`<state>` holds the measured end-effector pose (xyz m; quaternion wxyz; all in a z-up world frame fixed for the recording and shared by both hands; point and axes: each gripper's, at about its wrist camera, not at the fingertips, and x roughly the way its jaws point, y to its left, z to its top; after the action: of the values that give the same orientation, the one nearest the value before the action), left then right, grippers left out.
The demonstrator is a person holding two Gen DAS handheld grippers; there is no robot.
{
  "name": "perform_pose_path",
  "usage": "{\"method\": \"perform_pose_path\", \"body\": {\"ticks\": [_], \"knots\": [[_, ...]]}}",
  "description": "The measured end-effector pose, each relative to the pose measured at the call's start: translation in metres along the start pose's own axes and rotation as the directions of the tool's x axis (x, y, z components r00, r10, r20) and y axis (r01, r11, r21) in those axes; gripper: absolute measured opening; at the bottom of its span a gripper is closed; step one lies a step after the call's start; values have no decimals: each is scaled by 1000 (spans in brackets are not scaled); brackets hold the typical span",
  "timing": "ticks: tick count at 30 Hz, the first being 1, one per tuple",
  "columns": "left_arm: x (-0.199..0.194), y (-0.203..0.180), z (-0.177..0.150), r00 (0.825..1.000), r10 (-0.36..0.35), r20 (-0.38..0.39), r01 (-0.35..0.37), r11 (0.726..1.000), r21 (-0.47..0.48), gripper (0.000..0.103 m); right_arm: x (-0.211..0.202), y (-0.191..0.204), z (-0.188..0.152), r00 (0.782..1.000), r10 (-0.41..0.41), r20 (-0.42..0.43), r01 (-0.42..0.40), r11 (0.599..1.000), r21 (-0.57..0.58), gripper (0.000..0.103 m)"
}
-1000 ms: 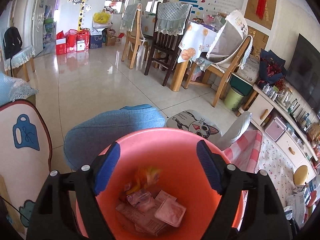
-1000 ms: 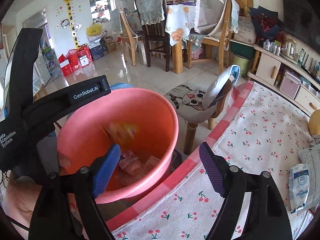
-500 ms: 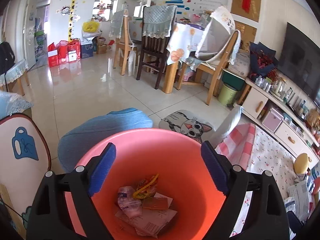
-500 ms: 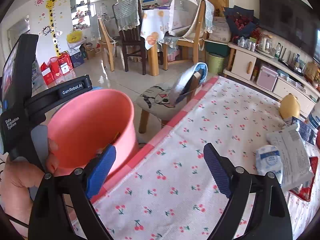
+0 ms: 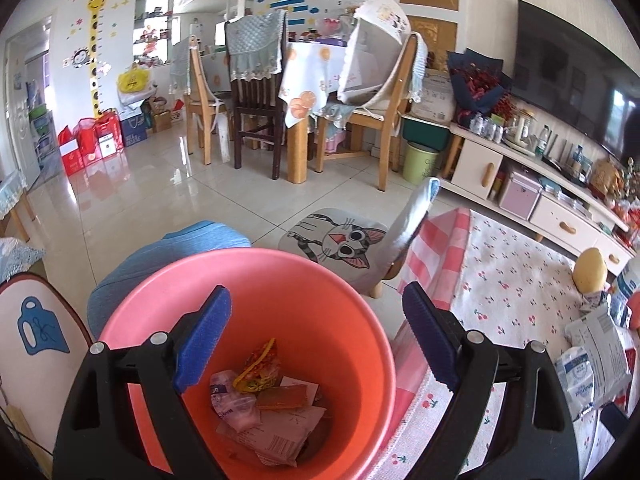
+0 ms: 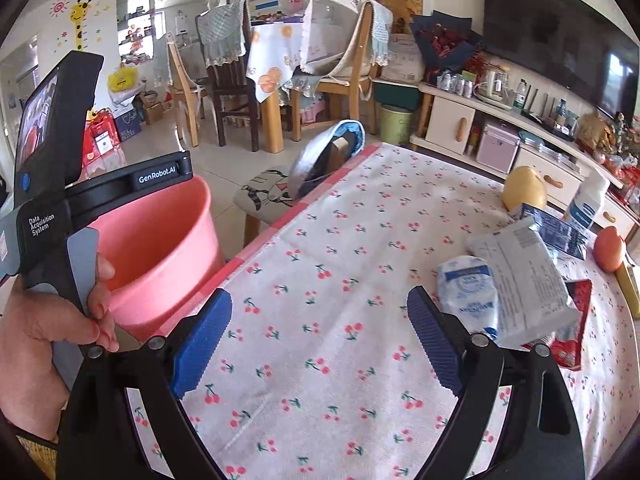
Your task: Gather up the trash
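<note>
left gripper [image 5: 316,336] above the pink bin [image 5: 360,320], fingers spread, empty. right gripper [image 6: 320,340] over the cherry-print worktop [image 6: 340,264], fingers spread, empty. wrappers [image 5: 264,404] in the bin.

Left wrist view: round pink plastic bin [image 5: 352,320], near rim cut off by bottom edge; left wall partly masked by the gripper's blue pad. Crumpled wrappers [image 5: 272,412] overlap; lower ones hidden, print illegible.

Right wrist view: red foil packet [image 6: 576,328] mostly covered by white printed pouch [image 6: 524,280]. Orange-red round object [image 6: 610,248] too indistinct to identify. Bin interior not visible.
</note>
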<state>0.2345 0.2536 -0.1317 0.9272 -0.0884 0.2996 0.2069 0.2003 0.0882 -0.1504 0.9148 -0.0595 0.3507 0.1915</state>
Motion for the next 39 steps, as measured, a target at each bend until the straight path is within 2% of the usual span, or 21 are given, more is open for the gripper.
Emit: {"method": "perform_pose_path", "body": {"ticks": [17,29,34,39], "knots": [[-6,-55,-17,1000,-20,-12,21,988,155,92,-36,-74,-34,995,-101,24,98,990,102,89],[-14,-101,-40,1000,-3,-12,6,950,311,93,-59,-128,-54,988,-149,48,139,975,172,89],[-18,-119,-50,1000,2,-4,0,926,377,93,-69,-152,-58,983,-171,66,154,967,202,89],[-26,-134,-56,999,-46,-14,48,914,404,93,-80,-180,-61,977,-198,75,175,955,241,89]]}}
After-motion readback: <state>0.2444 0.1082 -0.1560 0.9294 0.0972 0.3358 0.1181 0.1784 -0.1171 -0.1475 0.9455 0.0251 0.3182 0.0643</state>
